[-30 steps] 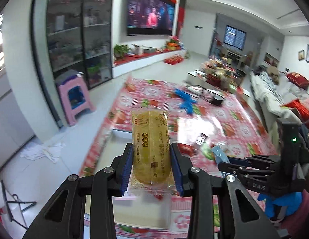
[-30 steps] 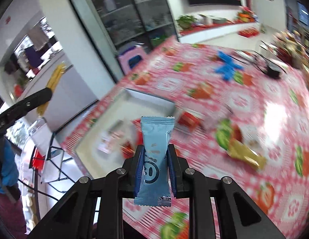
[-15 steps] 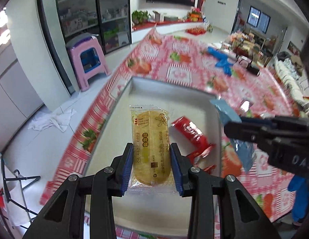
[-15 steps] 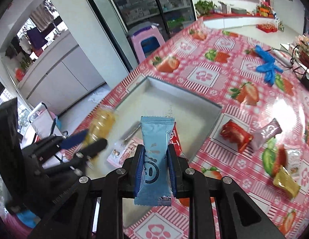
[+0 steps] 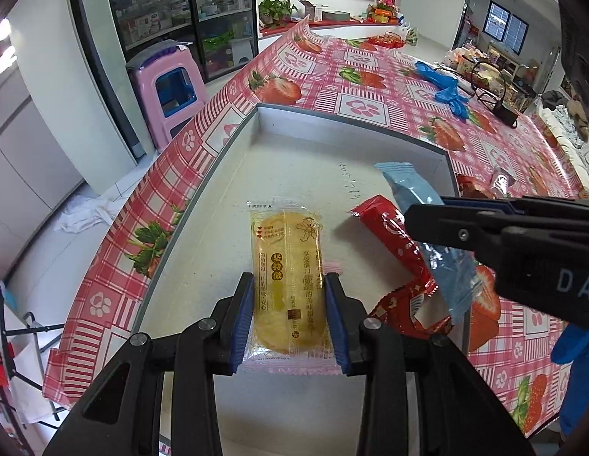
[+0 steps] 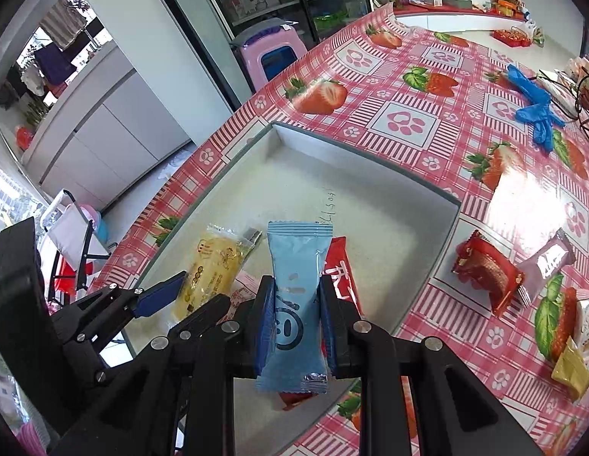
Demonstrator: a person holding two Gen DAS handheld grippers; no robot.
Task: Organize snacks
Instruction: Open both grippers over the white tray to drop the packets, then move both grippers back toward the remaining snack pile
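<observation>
Both snacks hang over the shallow grey tray [image 5: 233, 140], so the step in hand is the drop-off. The left gripper [image 5: 288, 313] is clamped, narrowly parted, on a yellow cracker packet [image 5: 286, 266]; the right gripper [image 6: 296, 321], nearly closed, pinches a blue packet [image 6: 296, 285]. Next, I judge, each wants lowering and releasing clear of the red wrappers [image 5: 393, 235] lying at the tray's near right. Only the right view shows the loose snacks [image 6: 488, 269] waiting on the strawberry cloth [image 6: 404, 87] right of the tray
</observation>
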